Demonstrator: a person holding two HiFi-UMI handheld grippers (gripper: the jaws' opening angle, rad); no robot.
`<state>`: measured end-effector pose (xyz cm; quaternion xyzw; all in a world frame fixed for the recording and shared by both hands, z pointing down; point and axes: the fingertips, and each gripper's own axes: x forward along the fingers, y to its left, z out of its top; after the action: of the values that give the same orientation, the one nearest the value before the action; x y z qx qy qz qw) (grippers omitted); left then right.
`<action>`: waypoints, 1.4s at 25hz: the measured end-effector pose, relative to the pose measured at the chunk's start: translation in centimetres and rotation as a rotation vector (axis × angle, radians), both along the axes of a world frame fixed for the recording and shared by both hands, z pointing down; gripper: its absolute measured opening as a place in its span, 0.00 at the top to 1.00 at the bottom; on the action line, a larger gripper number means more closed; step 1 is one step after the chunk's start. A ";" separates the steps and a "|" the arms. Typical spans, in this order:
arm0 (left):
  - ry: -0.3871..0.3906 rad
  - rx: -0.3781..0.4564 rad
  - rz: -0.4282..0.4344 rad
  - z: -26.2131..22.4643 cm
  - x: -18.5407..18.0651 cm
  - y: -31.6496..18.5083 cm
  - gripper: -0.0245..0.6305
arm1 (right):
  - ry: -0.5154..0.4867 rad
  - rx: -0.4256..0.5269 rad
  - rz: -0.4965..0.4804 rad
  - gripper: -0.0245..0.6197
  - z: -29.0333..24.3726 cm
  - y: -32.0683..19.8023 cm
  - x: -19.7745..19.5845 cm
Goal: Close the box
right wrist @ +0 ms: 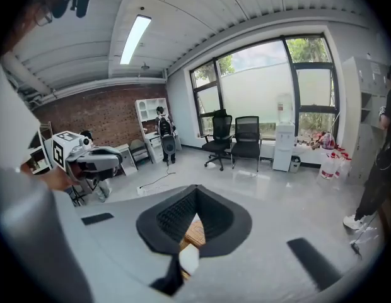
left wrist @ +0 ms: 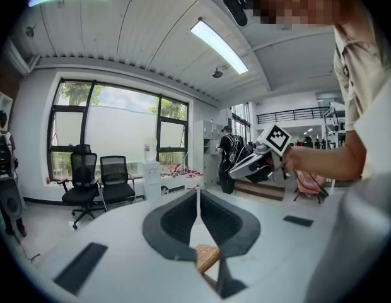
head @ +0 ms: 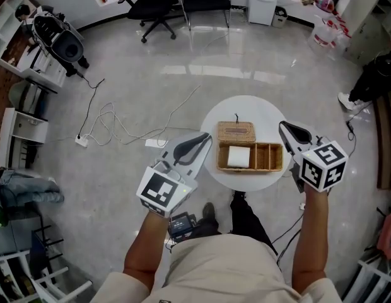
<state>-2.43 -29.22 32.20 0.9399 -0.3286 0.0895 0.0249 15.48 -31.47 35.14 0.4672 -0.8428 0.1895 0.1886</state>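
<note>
An open wicker box (head: pixel 266 157) stands on a small round white table (head: pixel 243 109). Its woven lid (head: pixel 236 131) lies flipped back on the far side. A white block (head: pixel 239 156) fills the box's left compartment. My left gripper (head: pixel 208 137) is shut and empty, with its tips at the table's left edge beside the box. My right gripper (head: pixel 282 125) is shut and empty too, hovering at the box's right end. In the left gripper view the shut jaws (left wrist: pixel 197 193) frame a bit of wicker (left wrist: pixel 207 257). The right gripper view shows wicker (right wrist: pixel 195 232) below its jaws (right wrist: pixel 196 190).
Office chairs (head: pixel 157 5) and a white water dispenser (head: pixel 265 2) stand at the far wall. Cables (head: pixel 120 125) and a power strip (head: pixel 81 141) lie on the floor to the left. Shelving (head: pixel 25 55) lines the left side. A person (head: pixel 372 74) stands at the right.
</note>
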 end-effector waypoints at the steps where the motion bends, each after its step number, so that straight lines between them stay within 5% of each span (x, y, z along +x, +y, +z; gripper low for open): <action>1: -0.004 -0.011 -0.006 0.6 0.1 -0.2 0.93 | -0.002 -0.015 -0.004 0.97 0.8 -0.4 0.2; 19: -0.054 -0.204 -0.083 9.6 2.0 -5.2 0.93 | -0.045 -0.244 -0.068 0.97 15.5 -8.1 2.8; 35: -0.082 -0.317 -0.156 16.6 2.2 -7.8 0.93 | -0.071 -0.487 -0.119 0.97 29.1 -10.0 2.9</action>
<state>-0.20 -37.04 48.85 0.8914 -0.3832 0.1764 0.1660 18.38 -41.42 64.23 0.3507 -0.8044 0.3918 0.2765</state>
